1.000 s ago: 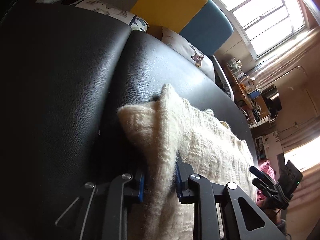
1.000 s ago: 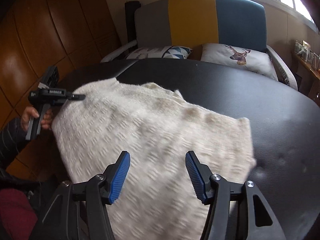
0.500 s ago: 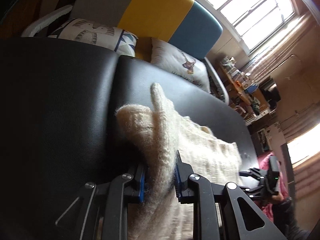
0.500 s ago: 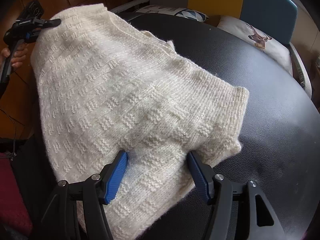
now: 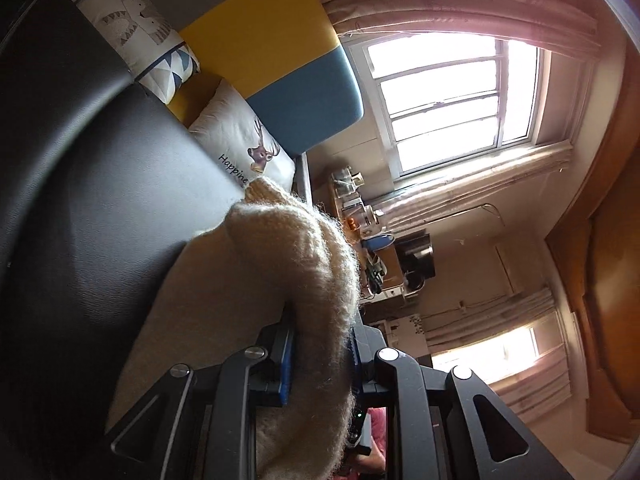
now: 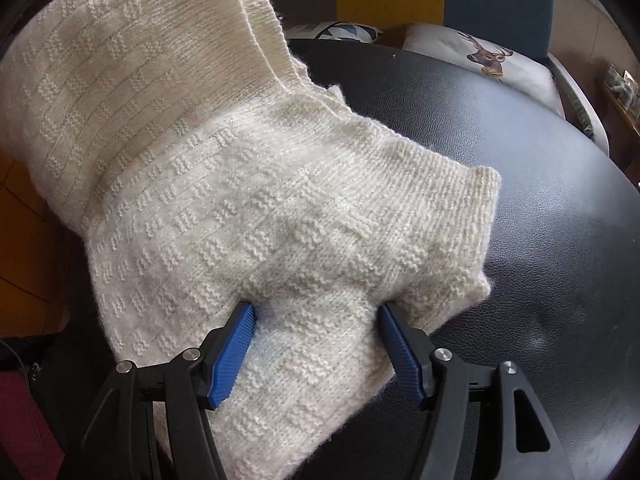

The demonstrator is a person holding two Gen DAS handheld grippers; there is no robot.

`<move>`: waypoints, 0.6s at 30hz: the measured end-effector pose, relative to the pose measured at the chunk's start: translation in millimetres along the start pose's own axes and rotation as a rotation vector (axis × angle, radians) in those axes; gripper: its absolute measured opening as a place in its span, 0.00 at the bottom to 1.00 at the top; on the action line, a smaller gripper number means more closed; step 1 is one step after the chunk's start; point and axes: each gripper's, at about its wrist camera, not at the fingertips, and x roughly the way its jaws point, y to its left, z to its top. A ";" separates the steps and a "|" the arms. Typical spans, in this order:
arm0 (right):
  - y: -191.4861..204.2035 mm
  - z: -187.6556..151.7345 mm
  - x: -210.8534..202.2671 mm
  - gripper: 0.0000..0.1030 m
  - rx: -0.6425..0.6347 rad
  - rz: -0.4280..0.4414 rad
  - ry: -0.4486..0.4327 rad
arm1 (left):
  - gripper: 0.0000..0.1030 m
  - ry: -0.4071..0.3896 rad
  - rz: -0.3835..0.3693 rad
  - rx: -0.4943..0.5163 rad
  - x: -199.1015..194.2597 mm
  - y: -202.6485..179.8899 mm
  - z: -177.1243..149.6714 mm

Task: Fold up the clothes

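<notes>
We are lifting the sweater (image 6: pixel 248 184) edge higher than a second ago, left gripper (image 5: pixel 320 356) jaws clamped on it; right gripper (image 6: pixel 316 344) jaws are opening wide astride its lower part on the worktop (image 6: pixel 540 200). Fold is starting.

Sweater (image 6: pixel 248 184): cream wool-like knit, fuzzy, raised block texture, ribbed edge. Table (image 6: pixel 540 208): black leather-look cover, fine grain, slight sheen. Right gripper (image 6: pixel 320 344): matt black plastic arms, ribbed blue pads, bright metal screws. Far cushions (image 6: pixel 492 60): smooth printed cloth. Left wall panel (image 6: pixel 20 248): glossy wood.
</notes>
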 end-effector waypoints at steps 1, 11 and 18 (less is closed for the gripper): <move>0.6 -1.3 -0.7 0.65 0.007 0.001 -0.011 | 0.21 0.008 0.001 0.004 8.3 -6.4 -2.3; 3.4 -27.7 -11.8 0.65 0.067 0.057 -0.130 | 0.00 0.152 0.090 0.148 113.9 -63.3 -56.5; 14.0 -35.1 -11.6 0.65 0.069 0.097 -0.165 | 0.00 0.249 0.166 0.220 155.0 -62.4 -88.8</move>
